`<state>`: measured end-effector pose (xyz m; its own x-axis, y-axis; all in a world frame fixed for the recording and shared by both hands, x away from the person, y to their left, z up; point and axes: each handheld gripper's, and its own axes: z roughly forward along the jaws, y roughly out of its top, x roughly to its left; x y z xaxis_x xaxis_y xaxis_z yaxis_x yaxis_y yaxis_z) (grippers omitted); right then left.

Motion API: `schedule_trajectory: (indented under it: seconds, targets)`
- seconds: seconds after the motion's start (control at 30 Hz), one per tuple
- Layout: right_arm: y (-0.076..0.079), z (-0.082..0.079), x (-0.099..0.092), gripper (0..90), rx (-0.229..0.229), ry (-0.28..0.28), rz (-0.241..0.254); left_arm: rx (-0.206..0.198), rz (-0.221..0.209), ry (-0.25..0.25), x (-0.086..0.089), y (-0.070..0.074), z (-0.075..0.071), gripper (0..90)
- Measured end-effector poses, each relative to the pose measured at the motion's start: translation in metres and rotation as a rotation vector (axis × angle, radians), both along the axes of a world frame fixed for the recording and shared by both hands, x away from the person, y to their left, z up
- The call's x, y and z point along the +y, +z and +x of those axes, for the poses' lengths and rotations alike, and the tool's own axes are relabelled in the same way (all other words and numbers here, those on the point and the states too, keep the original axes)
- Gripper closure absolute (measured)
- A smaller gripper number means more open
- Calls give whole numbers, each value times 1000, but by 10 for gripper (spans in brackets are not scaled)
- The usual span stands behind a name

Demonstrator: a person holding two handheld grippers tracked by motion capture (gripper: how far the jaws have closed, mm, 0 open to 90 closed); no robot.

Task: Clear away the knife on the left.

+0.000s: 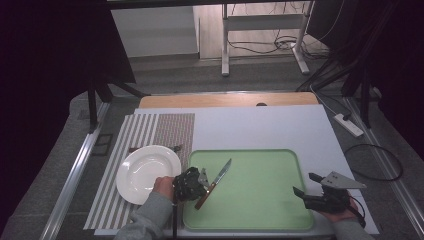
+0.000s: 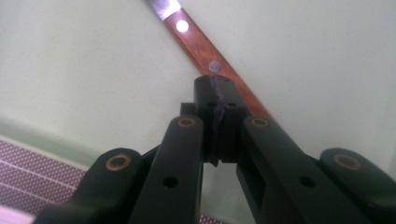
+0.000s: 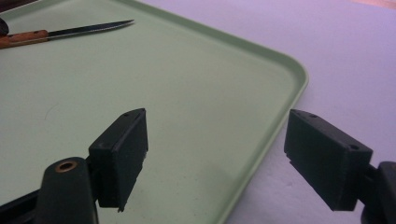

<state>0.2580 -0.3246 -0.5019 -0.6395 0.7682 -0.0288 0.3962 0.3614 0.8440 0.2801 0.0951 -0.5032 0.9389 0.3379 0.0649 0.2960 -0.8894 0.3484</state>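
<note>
Near the tray's (image 1: 295,165) left edge, left gripper (image 1: 200,181) has its fingers clamped on the knife (image 1: 216,182) handle; looks like lifting comes next, toward the plate (image 1: 145,172). Right gripper (image 1: 306,186) idles wide open, empty.

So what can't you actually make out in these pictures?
- Knife in the left gripper view: the blade is cut off by the top edge, and the shut left gripper covers the handle's end.
- Dark utensil in the high view: the white plate hides its middle, and it is too small to name.
- Green tray in the right gripper view: its near part is hidden behind the open right gripper.
</note>
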Motion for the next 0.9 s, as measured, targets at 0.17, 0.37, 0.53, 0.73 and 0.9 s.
schedule_trajectory:
  seconds: [0.17,0.37,0.53,0.73,0.9]
  targets:
    - [0,0,0,224,2,1,1,8,4,-17,-1,-1,-3,885]
    - [0,0,0,225,0,1,-1,5,17,-39,-4,0,-7,885]
    - [0,0,-1,224,-1,1,-1,7,19,-49,-6,-1,-9,885]
    - [0,0,-1,224,-1,1,-2,1,24,-65,-9,0,-13,885]
    - [0,0,-1,224,-1,0,-3,0,23,-77,-12,0,-15,885]
